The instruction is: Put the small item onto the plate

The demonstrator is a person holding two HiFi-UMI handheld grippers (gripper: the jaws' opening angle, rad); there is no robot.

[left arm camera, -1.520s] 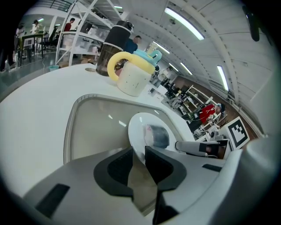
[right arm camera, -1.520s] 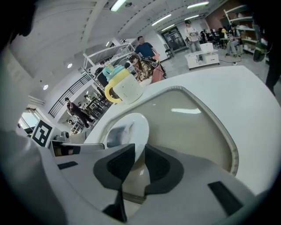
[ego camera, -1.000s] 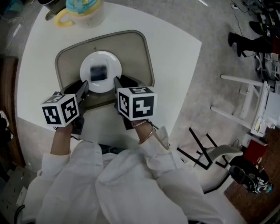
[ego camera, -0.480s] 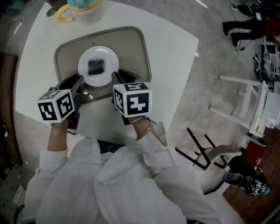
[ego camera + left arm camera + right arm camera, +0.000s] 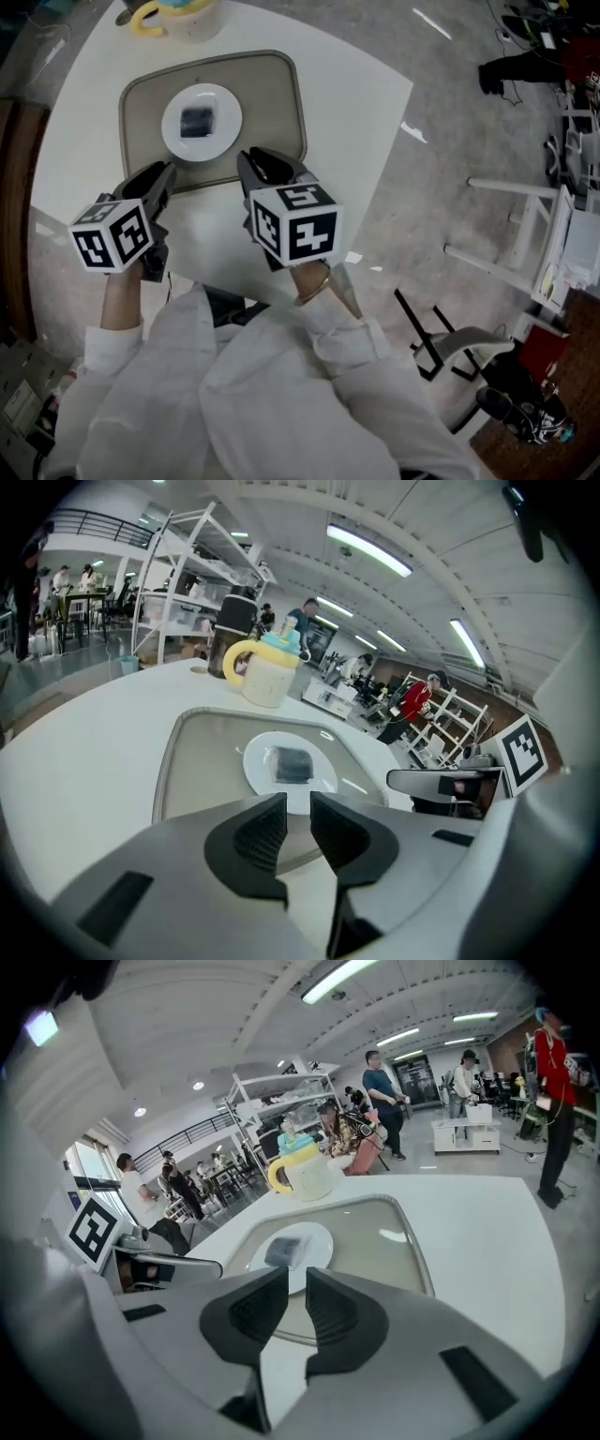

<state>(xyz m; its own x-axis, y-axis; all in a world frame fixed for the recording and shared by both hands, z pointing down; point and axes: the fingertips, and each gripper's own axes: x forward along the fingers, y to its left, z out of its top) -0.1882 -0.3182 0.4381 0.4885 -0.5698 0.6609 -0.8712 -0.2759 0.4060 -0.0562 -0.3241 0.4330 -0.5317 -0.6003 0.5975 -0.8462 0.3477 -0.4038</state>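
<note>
A small dark item (image 5: 196,122) lies in the middle of a white plate (image 5: 225,120), which stands on a grey tray (image 5: 279,94). In the left gripper view the item (image 5: 292,763) rests on the plate (image 5: 258,761) beyond the jaws. The right gripper view shows the same item (image 5: 281,1251) on the plate (image 5: 317,1239). My left gripper (image 5: 167,174) hovers over the tray's near edge, its jaws a narrow gap apart and empty. My right gripper (image 5: 251,161) is beside it, jaws also slightly apart with nothing between them. Both sit short of the plate.
A cream mug with a yellow handle and blue lid (image 5: 178,13) stands at the table's far edge behind the tray. The white table (image 5: 356,103) ends at the right over grey floor. White frames and a chair (image 5: 525,253) stand on the floor to the right.
Both grippers have drawn back from the plate's sides toward the person. The item stays on the plate.
</note>
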